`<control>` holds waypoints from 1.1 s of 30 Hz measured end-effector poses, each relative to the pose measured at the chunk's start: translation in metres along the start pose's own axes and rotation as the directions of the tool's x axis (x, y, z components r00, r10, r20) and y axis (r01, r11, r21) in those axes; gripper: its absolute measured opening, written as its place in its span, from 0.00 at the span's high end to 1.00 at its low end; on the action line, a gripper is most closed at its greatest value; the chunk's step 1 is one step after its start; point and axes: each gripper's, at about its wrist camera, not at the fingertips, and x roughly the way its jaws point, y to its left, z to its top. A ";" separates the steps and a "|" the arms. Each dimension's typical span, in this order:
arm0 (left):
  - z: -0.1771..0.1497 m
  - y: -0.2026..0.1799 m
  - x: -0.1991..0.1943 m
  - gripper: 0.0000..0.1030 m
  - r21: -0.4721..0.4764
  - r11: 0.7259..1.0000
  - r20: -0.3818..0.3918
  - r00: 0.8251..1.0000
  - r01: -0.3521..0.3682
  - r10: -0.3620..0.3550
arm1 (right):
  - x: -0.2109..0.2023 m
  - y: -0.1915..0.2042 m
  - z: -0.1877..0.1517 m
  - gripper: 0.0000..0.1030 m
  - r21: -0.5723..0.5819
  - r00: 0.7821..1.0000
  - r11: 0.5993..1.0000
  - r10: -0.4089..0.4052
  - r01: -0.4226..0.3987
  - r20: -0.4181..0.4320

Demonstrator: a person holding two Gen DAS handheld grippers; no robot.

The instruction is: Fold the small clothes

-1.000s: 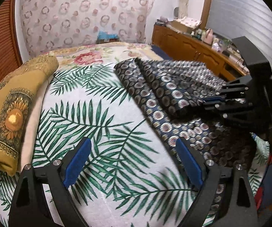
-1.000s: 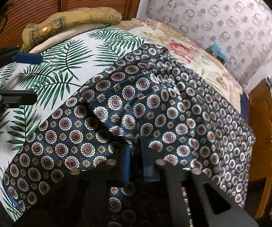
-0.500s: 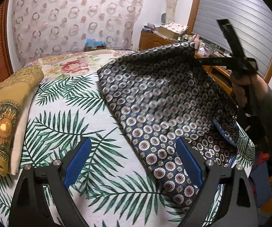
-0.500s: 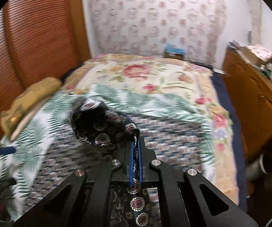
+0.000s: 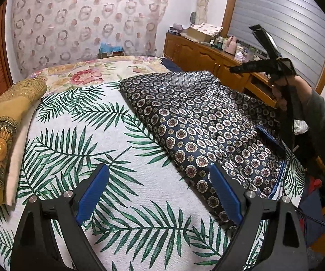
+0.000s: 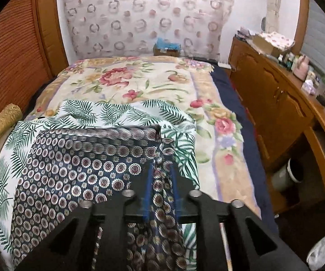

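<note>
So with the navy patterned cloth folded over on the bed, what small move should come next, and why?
Probably draw the right gripper back clear of the navy patterned cloth. Its jaws have just been opening, and a strip of the cloth lies between the pads without being pinched. The fold already lies flat on the palm-leaf sheet, and the left gripper hovers open, holding nothing.

The bed (image 6: 209, 113) carries a palm-leaf sheet (image 5: 90, 149); on it lie the navy patterned garment (image 5: 196, 122) and a folded mustard cloth (image 5: 2, 122).

A circle-patterned curtain (image 6: 148, 20) hangs ahead of the gripper. Slatted wooden doors (image 6: 11, 52) stand left; a cluttered wooden sideboard (image 6: 275, 94) runs right.
</note>
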 end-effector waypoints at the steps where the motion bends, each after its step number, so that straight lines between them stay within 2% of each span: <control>1: 0.000 -0.001 0.000 0.11 0.000 1.000 0.000 1.000 0.000 0.000 | -0.004 0.000 -0.004 0.77 -0.006 1.000 1.000 -0.008 0.008 0.003; 5: -0.003 -0.008 0.004 0.11 0.015 1.000 -0.004 1.000 0.001 -0.001 | -0.032 0.007 -0.029 0.77 -0.035 0.998 0.998 0.058 -0.058 0.005; 8: -0.004 -0.014 0.008 0.11 0.031 1.000 -0.013 1.000 -0.004 0.005 | -0.064 0.014 -0.058 0.76 -0.040 0.988 0.987 0.154 -0.153 0.025; 9: -0.004 -0.016 0.011 0.11 0.034 0.999 -0.019 1.000 -0.007 0.007 | -0.072 0.018 -0.068 0.67 -0.045 0.984 0.984 0.176 -0.174 0.030; 10: -0.003 -0.017 0.013 0.11 0.037 0.999 -0.024 1.000 -0.013 0.013 | -0.078 0.023 -0.078 0.53 -0.051 0.982 0.981 0.187 -0.185 0.035; 11: -0.003 -0.019 0.016 0.11 0.044 0.999 -0.032 0.999 -0.025 0.026 | -0.083 0.029 -0.088 0.45 -0.058 0.982 0.981 0.185 -0.183 0.039; 15: -0.004 -0.022 0.029 0.11 0.060 0.997 -0.071 0.995 -0.059 0.063 | -0.091 0.052 -0.121 0.45 -0.082 0.986 0.984 0.165 -0.161 0.041; 19: -0.007 -0.022 0.034 0.11 0.059 0.996 -0.082 0.994 -0.063 0.068 | -0.096 0.080 -0.142 0.45 -0.169 0.987 0.976 0.149 -0.138 0.057; 21: -0.008 -0.022 0.033 0.11 0.058 0.996 -0.081 0.994 -0.064 0.069 | -0.094 0.091 -0.155 0.45 -0.204 0.987 0.968 0.159 -0.149 0.038; 24: -0.010 -0.023 0.032 0.11 0.056 0.996 -0.076 0.995 -0.063 0.067 | -0.084 0.105 -0.164 0.45 -0.241 0.992 0.964 0.121 -0.112 0.020; 25: -0.011 -0.023 0.031 0.11 0.056 0.997 -0.075 0.995 -0.061 0.065 | -0.079 0.107 -0.165 0.47 -0.238 0.994 0.966 0.109 -0.102 0.016; 27: -0.012 -0.024 0.030 0.11 0.057 0.997 -0.073 0.995 -0.059 0.063 | -0.071 0.105 -0.165 0.57 -0.220 0.997 0.973 0.074 -0.071 0.006; 28: -0.013 -0.025 0.029 0.11 0.060 0.996 -0.071 0.995 -0.059 0.063 | -0.069 0.100 -0.165 0.66 -0.214 0.998 0.975 0.060 -0.057 0.007; 29: -0.014 -0.026 0.028 0.11 0.062 0.996 -0.069 0.996 -0.059 0.064 | -0.068 0.096 -0.166 0.82 -0.203 0.999 0.978 0.052 -0.049 0.010; 30: -0.014 -0.027 0.028 0.11 0.064 0.996 -0.067 0.996 -0.059 0.064 | -0.068 0.091 -0.166 0.89 -0.193 0.998 0.980 0.054 -0.051 0.010; 31: -0.015 -0.029 0.026 0.11 0.067 0.996 -0.065 0.996 -0.058 0.063 | -0.069 0.086 -0.166 0.93 -0.177 0.998 0.983 0.055 -0.051 0.015; 33: -0.015 -0.033 0.024 0.11 0.071 0.996 -0.059 0.997 -0.054 0.058 | -0.075 0.072 -0.167 0.94 -0.125 0.997 0.990 0.070 -0.064 0.044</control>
